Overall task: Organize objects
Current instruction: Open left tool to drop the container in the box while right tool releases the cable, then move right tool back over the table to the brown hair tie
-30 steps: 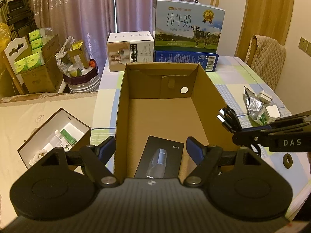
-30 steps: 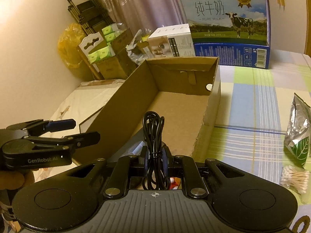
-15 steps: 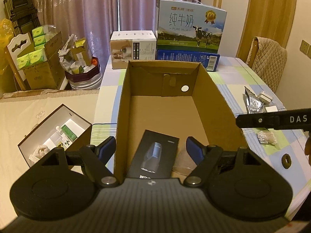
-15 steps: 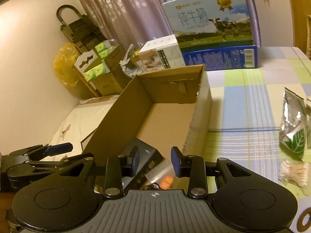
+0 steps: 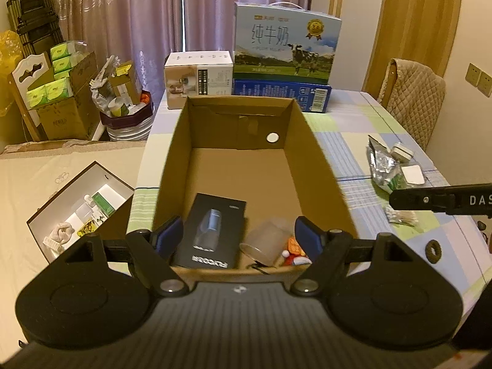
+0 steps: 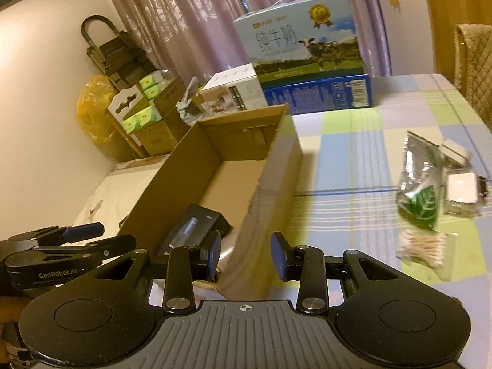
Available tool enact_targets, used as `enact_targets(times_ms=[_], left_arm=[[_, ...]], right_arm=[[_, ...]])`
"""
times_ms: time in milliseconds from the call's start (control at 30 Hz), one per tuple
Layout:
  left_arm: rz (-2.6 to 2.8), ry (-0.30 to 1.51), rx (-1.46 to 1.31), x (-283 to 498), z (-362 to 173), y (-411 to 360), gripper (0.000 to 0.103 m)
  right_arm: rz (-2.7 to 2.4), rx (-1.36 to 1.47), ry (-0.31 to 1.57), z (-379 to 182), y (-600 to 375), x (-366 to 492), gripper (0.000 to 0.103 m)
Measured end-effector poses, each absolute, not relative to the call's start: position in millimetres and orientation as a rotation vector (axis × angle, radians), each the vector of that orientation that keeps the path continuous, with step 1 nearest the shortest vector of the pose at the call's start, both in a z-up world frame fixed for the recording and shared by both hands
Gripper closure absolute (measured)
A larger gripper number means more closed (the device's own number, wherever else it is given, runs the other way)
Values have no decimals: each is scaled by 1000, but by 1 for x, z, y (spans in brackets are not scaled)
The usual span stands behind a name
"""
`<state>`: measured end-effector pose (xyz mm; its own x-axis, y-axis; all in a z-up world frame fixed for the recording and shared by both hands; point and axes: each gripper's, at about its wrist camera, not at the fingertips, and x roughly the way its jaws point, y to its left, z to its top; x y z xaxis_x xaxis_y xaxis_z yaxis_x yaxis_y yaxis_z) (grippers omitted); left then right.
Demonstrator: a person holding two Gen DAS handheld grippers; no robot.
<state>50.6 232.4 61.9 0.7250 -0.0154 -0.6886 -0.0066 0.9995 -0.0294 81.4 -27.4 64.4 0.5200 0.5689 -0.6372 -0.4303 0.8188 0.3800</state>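
Left gripper (image 5: 238, 240): jaws parted and empty, hovering above the near end of the cardboard box (image 5: 316, 166).
Cardboard box: open-topped on the checked tablecloth (image 6: 353, 160); at its near end lie a black product box (image 5: 212, 230), a clear plastic cup (image 5: 267, 246) on its side and a small red-and-orange item (image 5: 293, 250).
Right gripper (image 6: 246, 256): jaws have just been opening, nothing between them, at the box's right wall.
Right of box: silver foil packet (image 6: 418, 178), bag of cotton swabs (image 6: 422, 247), small white boxes (image 6: 461, 190).
Step, judged: one item dropped off; fetching another.
Next move, judged: swing right toward the swabs or packet and close on one.
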Motion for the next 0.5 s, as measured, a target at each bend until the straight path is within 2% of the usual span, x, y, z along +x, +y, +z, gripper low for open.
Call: enact_targets(times_ms=[500], left_arm=[[-88, 726, -33, 23, 79, 147, 20]], right_arm=[[451, 199, 795, 69, -130, 43, 68]])
